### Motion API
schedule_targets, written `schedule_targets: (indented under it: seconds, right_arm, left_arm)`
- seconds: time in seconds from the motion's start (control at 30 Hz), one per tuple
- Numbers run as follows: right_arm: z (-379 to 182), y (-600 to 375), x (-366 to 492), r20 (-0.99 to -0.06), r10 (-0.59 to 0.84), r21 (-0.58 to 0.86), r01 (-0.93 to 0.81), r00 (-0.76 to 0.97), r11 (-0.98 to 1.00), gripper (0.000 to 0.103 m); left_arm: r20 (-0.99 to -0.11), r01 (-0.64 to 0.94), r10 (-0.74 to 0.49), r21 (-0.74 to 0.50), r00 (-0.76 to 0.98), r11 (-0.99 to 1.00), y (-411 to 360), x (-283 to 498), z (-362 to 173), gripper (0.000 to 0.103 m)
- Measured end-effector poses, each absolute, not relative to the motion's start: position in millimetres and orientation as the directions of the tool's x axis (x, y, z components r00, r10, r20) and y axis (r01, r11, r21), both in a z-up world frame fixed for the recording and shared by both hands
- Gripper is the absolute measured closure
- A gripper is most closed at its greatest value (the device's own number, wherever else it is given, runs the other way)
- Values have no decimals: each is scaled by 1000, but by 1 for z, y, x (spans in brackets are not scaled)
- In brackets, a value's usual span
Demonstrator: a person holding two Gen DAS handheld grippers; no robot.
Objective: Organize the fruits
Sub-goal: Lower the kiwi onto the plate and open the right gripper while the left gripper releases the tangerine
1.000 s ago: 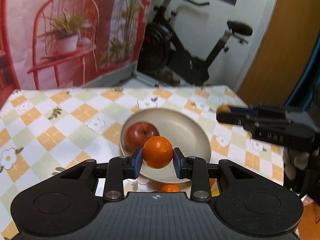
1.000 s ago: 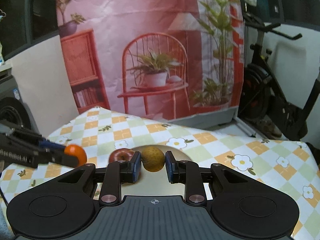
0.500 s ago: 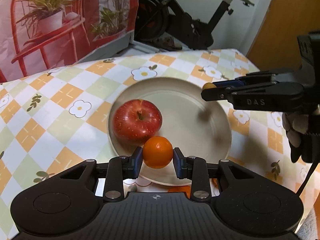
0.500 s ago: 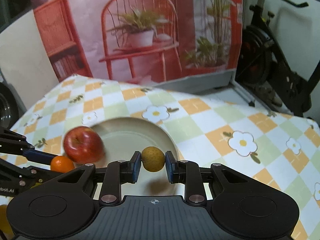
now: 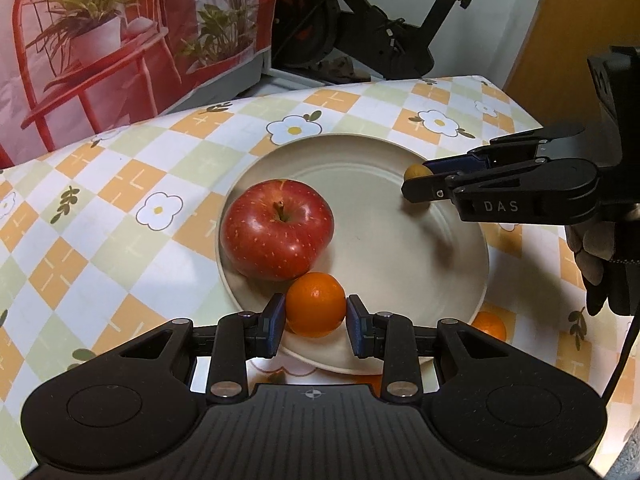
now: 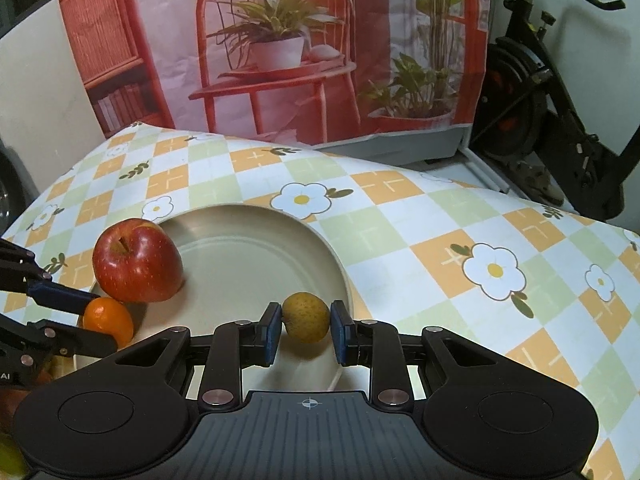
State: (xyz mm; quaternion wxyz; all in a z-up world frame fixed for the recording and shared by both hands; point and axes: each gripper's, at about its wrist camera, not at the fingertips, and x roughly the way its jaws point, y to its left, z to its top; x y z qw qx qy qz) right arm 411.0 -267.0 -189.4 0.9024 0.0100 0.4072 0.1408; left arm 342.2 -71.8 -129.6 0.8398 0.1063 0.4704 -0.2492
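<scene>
A cream plate (image 5: 400,248) (image 6: 248,240) lies on the checked tablecloth with a red apple (image 5: 277,229) (image 6: 138,260) on its left side. My left gripper (image 5: 316,318) is shut on a small orange (image 5: 316,310) (image 6: 108,318), held low over the plate's near rim right beside the apple. My right gripper (image 6: 306,324) is shut on a small yellow-brown fruit (image 6: 306,317) (image 5: 414,171) over the plate's right edge. In the left wrist view the right gripper reaches in from the right. In the right wrist view the left gripper's fingers (image 6: 60,296) reach in from the left.
Another orange (image 5: 490,326) lies on the cloth just off the plate's near right rim. A printed backdrop (image 6: 280,52) stands behind the table and an exercise bike (image 5: 360,40) behind its far edge. A gloved hand (image 5: 600,264) holds the right gripper.
Both grippers have come down and forward over the plate with their fruits still held. The plate and apple now look larger and closer in both views.
</scene>
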Motion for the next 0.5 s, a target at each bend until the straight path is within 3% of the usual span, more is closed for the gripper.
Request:
schedule_targets:
  seconds: [0.5]
  right_arm:
    - [-188, -260, 403, -739, 240, 90, -262, 630, 961, 73]
  left_arm:
    - [-847, 504, -298, -42, 440, 863, -70, 341, -128, 66]
